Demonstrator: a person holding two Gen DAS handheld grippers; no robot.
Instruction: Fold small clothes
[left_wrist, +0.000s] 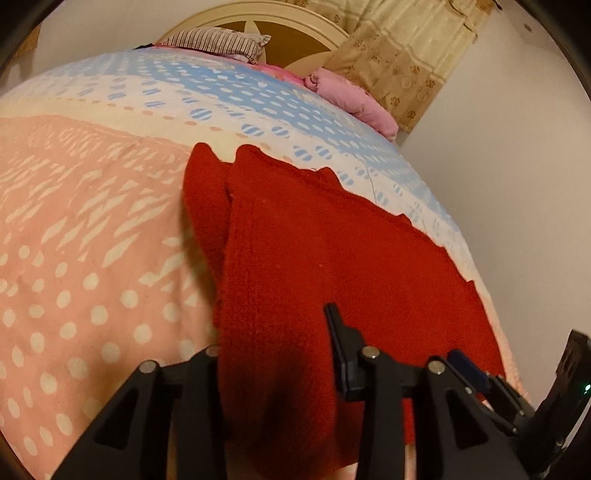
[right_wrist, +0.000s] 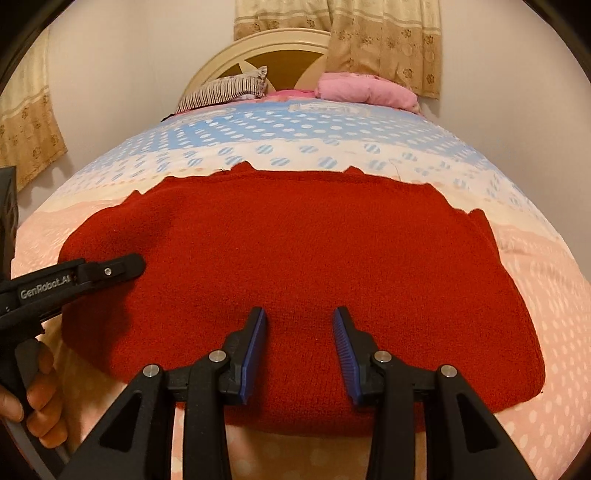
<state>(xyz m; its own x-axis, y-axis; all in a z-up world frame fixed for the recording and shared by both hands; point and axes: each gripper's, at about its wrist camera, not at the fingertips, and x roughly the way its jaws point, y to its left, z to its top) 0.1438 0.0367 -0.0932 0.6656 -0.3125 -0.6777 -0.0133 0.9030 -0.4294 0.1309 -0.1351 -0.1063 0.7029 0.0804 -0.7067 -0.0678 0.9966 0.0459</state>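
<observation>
A red knit garment (right_wrist: 303, 258) lies spread flat on the bed. In the left wrist view the red garment (left_wrist: 303, 240) has its left edge raised in a fold that runs up between my left gripper's (left_wrist: 277, 350) jaws. Its left finger is hidden behind the cloth and its right finger (left_wrist: 338, 332) shows beside it, so the grip itself is not visible. My right gripper (right_wrist: 299, 343) is open, its blue pads (right_wrist: 255, 347) apart, just above the garment's near edge. The left gripper also shows in the right wrist view (right_wrist: 122, 267) at the garment's left edge.
The bedspread (right_wrist: 535, 295) is pink with white dots near me and blue-white farther off. A striped pillow (right_wrist: 229, 90), a pink bundle (right_wrist: 365, 90) and a headboard (right_wrist: 288, 48) stand at the far end. Curtains (right_wrist: 384, 40) and walls surround the bed.
</observation>
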